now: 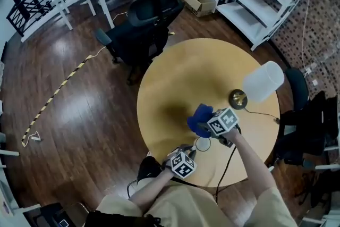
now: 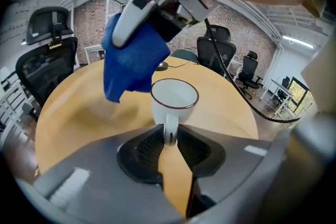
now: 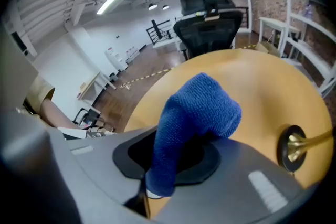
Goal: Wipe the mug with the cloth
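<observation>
- Two grippers meet at the near right part of the round desk (image 1: 175, 74). The white mug (image 2: 174, 98) stands there upright, with its mouth open to the top.
- The left gripper (image 2: 169, 136) is clenched on the handle of the mug. The handle points to the near side, toward the person, so the far wall and the mouth of the mug are free.
- The right gripper (image 3: 173, 162) grasps the blue cloth (image 3: 195, 113). A rounded fold sticks out past its jaws, and in the left gripper view a loose part hangs down.
- The relation that matters is this: the cloth hangs above the desk on the far left side of the mug, just beside the rim. I cannot tell if it touches the rim.
- In my judgement, the wiping is not begun. The right gripper should bring the cloth down and to the near right, onto the rim or the far wall, while the left one keeps the mug steady.
- The lamp (image 1: 261, 82) stands further on the right, apart from this path.
</observation>
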